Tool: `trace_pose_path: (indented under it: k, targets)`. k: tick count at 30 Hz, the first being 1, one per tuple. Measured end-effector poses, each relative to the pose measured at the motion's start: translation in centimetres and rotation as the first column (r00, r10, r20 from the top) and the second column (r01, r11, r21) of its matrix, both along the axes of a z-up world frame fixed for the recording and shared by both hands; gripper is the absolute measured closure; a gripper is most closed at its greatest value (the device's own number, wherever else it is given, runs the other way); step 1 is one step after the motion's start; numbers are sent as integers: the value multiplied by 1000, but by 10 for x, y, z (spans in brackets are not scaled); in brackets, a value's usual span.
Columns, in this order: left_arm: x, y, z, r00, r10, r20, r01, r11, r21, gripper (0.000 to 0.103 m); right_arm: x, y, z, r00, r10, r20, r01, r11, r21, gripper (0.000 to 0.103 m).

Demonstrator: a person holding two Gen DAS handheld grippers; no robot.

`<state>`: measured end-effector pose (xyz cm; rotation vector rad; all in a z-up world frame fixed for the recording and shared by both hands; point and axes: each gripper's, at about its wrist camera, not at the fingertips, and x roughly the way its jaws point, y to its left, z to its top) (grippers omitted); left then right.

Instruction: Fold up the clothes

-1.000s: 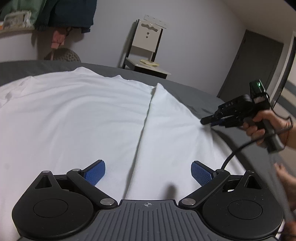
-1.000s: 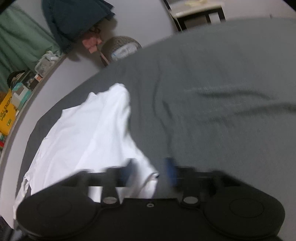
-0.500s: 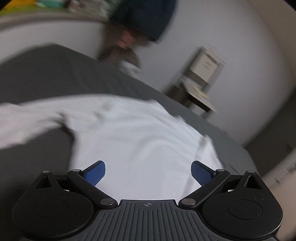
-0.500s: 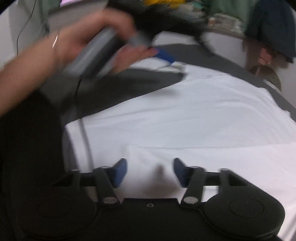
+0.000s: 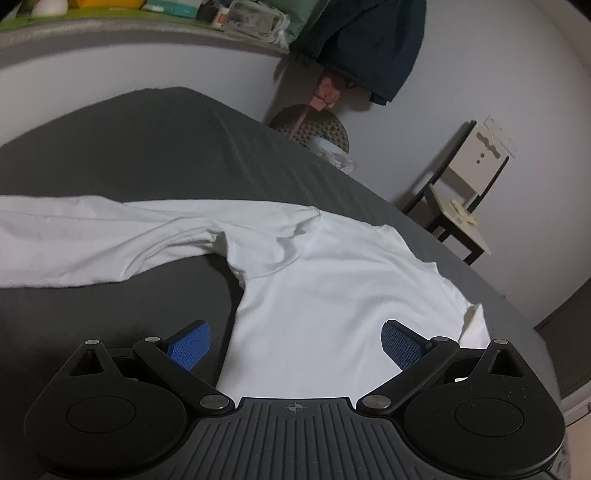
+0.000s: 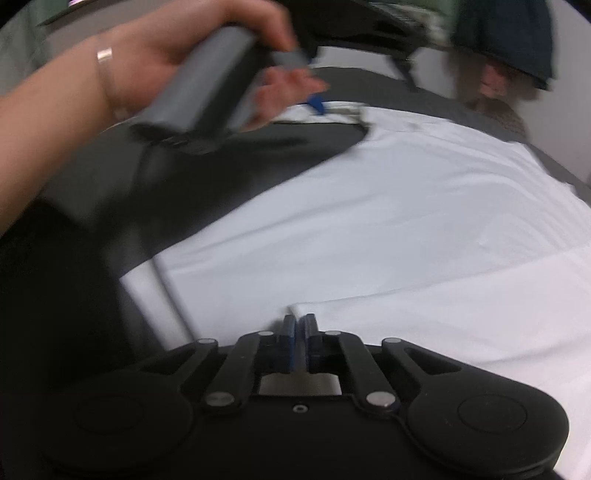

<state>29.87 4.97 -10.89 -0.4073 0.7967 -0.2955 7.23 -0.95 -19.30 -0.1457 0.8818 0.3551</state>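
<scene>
A white long-sleeved shirt (image 5: 325,295) lies flat on a dark grey bed (image 5: 155,147). One sleeve (image 5: 85,243) stretches out to the left. My left gripper (image 5: 295,345) is open and empty, low over the shirt's side edge. In the right wrist view the shirt (image 6: 388,221) has one side folded over. My right gripper (image 6: 299,338) is shut at the corner of that folded edge; whether cloth sits between the pads is not clear. The left gripper (image 6: 317,105) shows blurred in a hand at the upper left of that view.
A chair (image 5: 465,192) stands by the wall past the bed's far edge. A round textured stool (image 5: 314,129) and a hanging dark jacket (image 5: 369,40) are at the wall. A cluttered shelf (image 5: 147,14) runs along the top left.
My left gripper has swung left from the folded side toward the outstretched sleeve and stays open. My right gripper has turned over the shirt and closed at the folded edge's corner.
</scene>
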Motion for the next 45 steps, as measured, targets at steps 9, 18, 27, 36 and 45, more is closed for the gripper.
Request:
trace_pose_path:
  k: [9, 18, 27, 36, 45]
  targets:
    - [2, 5, -2, 1000, 15, -7, -16, 999, -32, 3, -20, 10, 5, 998, 3, 67, 12, 975, -220, 71]
    - [5, 0, -5, 1000, 0, -9, 0, 1000, -13, 3, -22, 3, -7, 999, 25, -29, -30, 983, -179, 101]
    - [5, -1, -5, 1000, -9, -9, 8, 1000, -18, 3, -19, 19, -3, 999, -12, 32, 18, 978, -210, 75]
    - [6, 2, -5, 1000, 1, -11, -2, 1000, -20, 3, -6, 27, 0, 989, -93, 113, 109, 984, -143, 99]
    - [1, 17, 11, 997, 58, 41, -56, 997, -53, 3, -8, 43, 18, 976, -89, 201, 109, 990, -94, 96]
